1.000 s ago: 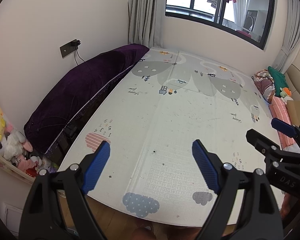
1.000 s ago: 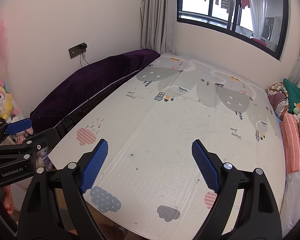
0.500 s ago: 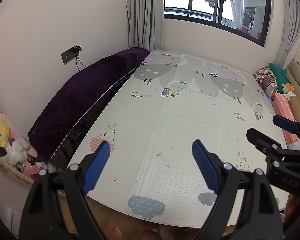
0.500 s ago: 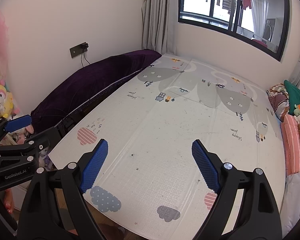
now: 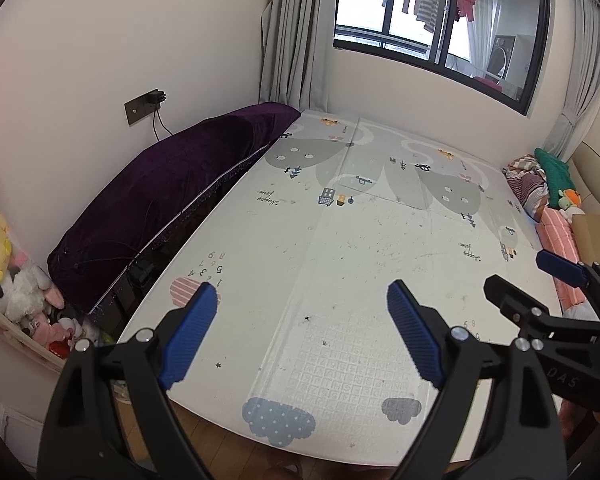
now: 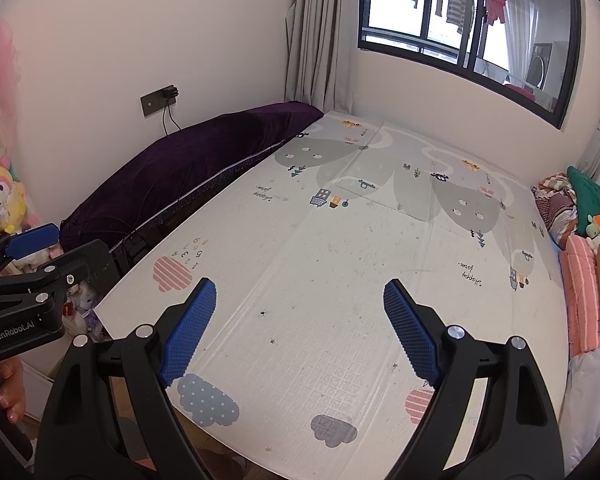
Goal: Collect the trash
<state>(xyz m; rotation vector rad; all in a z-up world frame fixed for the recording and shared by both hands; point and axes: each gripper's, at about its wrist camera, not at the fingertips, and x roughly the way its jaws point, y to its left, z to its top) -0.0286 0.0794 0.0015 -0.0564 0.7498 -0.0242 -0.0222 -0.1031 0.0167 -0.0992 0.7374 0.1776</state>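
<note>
The left gripper (image 5: 302, 334) is seen with its jaws opening and nothing between them; the right gripper (image 6: 296, 334) is held wide apart, likewise empty. Both are angled down over the near end of a patterned play mat (image 5: 340, 240). No distinct piece of trash can be made out; only small dark specks (image 6: 263, 313) are noted on the mat ahead of the fingers.

In the left wrist view alone, the right gripper's fingers are seen at the right edge, and a heap of plush toys (image 5: 16, 292) is visible at lower left. In the right wrist view alone, the left gripper appears at the left edge, with the person's fingers (image 6: 8, 392) wrapped beneath it. A purple covered bundle (image 6: 188, 176) lies along the wall in both views, and striped bedding (image 6: 580, 288) borders the mat's right side.
</note>
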